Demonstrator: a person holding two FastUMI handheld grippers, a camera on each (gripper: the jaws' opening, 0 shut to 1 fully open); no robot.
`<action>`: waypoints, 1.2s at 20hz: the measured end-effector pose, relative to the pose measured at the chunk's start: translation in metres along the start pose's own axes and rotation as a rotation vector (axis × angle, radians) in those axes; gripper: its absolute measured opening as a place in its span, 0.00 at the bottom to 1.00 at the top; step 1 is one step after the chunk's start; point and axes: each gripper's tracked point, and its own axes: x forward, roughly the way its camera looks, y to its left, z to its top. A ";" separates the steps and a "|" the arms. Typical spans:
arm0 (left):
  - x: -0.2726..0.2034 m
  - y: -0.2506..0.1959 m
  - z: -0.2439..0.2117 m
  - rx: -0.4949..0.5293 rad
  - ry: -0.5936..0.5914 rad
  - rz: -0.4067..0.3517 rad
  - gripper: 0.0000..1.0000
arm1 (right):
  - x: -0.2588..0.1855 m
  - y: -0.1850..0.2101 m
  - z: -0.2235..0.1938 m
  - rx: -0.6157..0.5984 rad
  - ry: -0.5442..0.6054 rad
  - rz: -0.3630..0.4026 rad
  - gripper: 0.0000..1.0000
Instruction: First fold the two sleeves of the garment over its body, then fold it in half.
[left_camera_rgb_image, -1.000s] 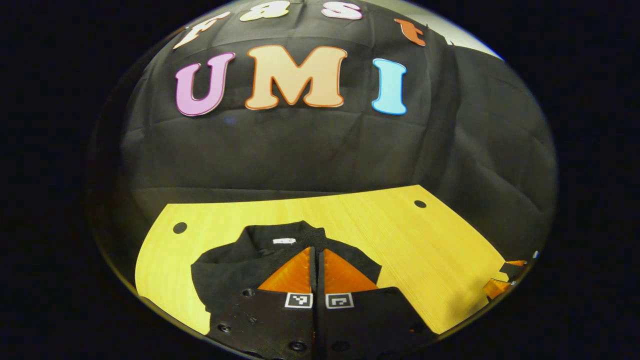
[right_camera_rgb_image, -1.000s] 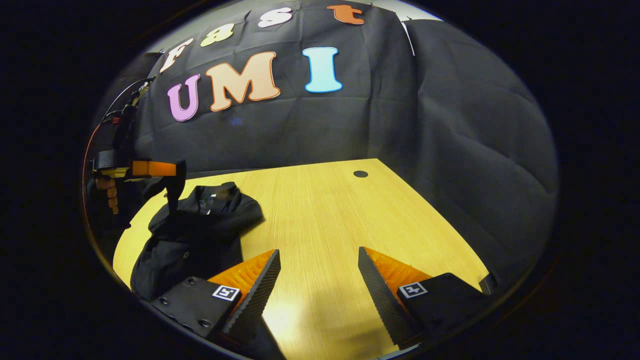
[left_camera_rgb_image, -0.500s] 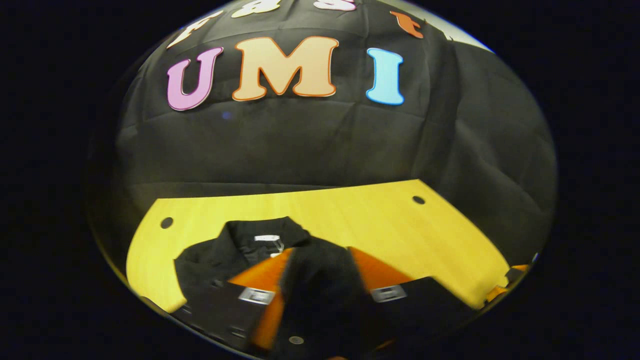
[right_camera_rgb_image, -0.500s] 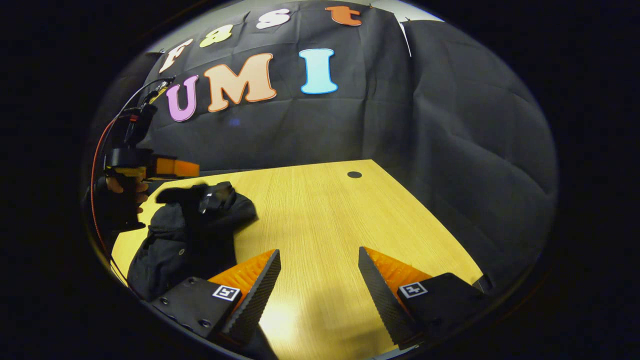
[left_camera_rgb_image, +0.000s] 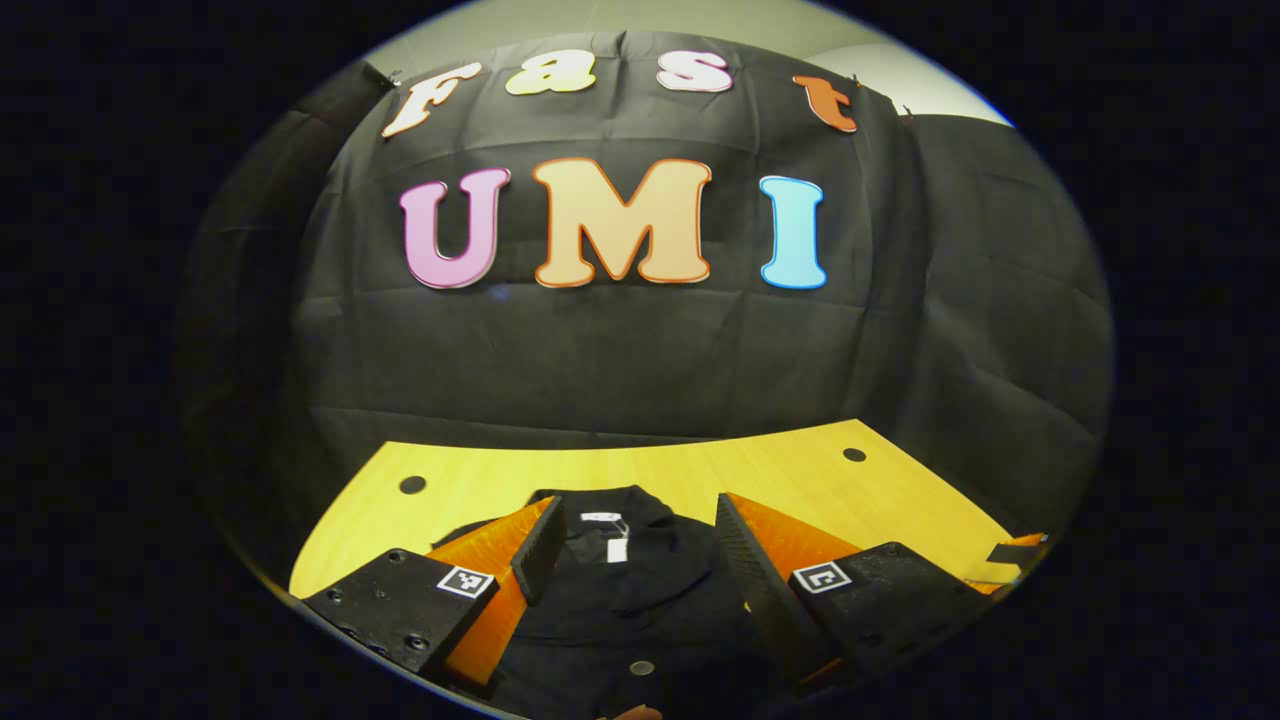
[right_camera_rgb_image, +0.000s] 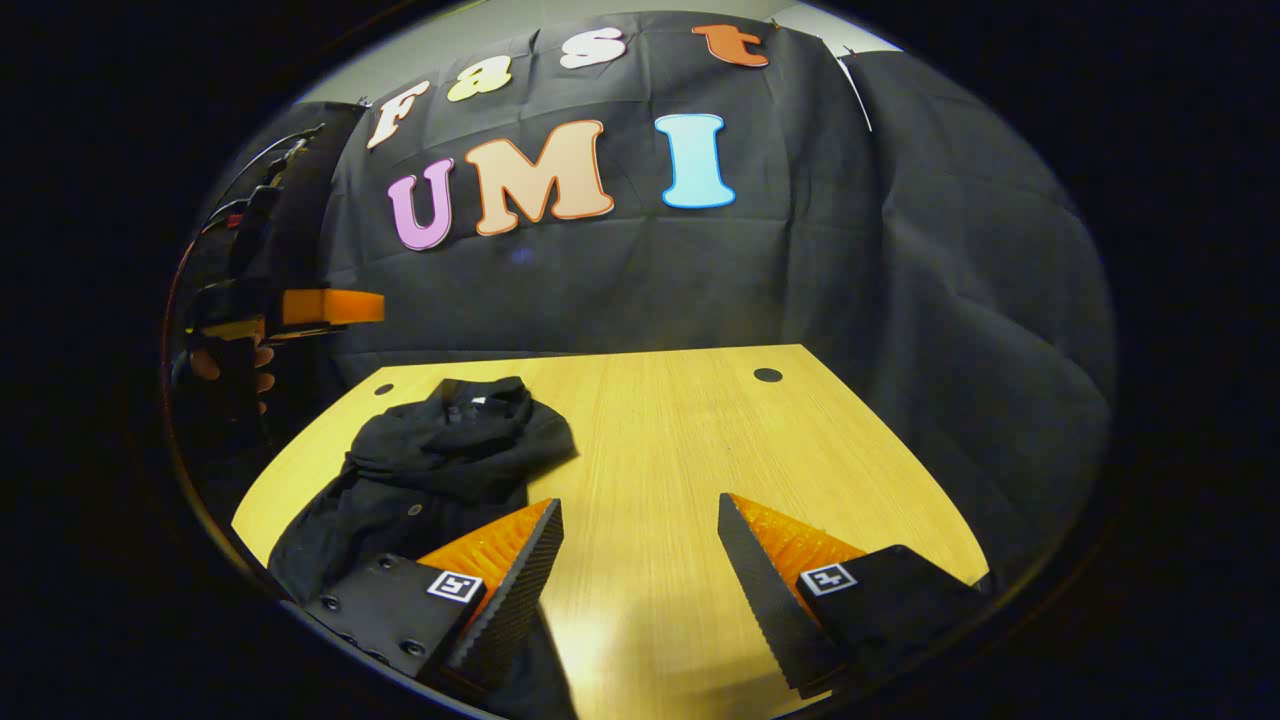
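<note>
Left tongs spread above black garment, right tongs spread, empty.

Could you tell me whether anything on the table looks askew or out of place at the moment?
The black garment lies rumpled rather than flat near the left edge of the wooden table, with cloth bunched below the collar. Nothing looks spilled or damaged. Both the left gripper and right gripper have open jaws.
</note>
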 end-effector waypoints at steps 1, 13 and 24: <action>-0.013 0.011 -0.003 0.001 -0.016 0.011 0.92 | -0.002 0.007 -0.001 0.002 -0.002 0.005 0.99; -0.150 0.130 -0.107 0.012 0.099 0.123 0.92 | -0.055 0.070 -0.066 -0.041 0.067 -0.003 0.97; -0.218 0.155 -0.246 0.005 0.365 0.141 0.92 | -0.076 0.073 -0.159 -0.098 0.215 -0.075 0.98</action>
